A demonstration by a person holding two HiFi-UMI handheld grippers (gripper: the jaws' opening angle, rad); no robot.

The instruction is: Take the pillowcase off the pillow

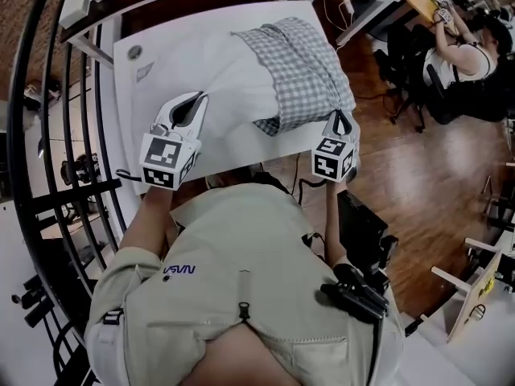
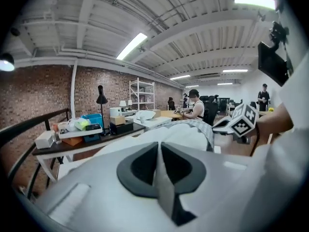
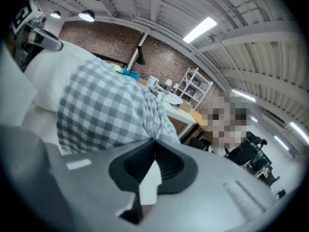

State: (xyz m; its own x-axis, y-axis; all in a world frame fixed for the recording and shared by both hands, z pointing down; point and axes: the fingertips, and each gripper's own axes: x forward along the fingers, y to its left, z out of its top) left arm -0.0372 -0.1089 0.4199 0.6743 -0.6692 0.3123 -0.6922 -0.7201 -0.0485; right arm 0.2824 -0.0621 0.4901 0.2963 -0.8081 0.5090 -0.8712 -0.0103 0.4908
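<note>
Left gripper (image 1: pixel 193 101): clamped on white pillow (image 1: pixel 229 87) at 8 o'clock; right gripper (image 1: pixel 341 117): clamped on checked pillowcase (image 1: pixel 306 71) at 4 o'clock.

Brick wall (image 2: pixel 38 91), wooden floor (image 1: pixel 418 185), white table (image 1: pixel 185 39), ceiling strip light (image 2: pixel 131 46), black railing (image 2: pixel 29 123)

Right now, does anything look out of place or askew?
Only the checked pillowcase, bunched over the far right part of the pillow; the rest lies bare on the table. That fits a half-done removal; nothing looks spilled or damaged.
</note>
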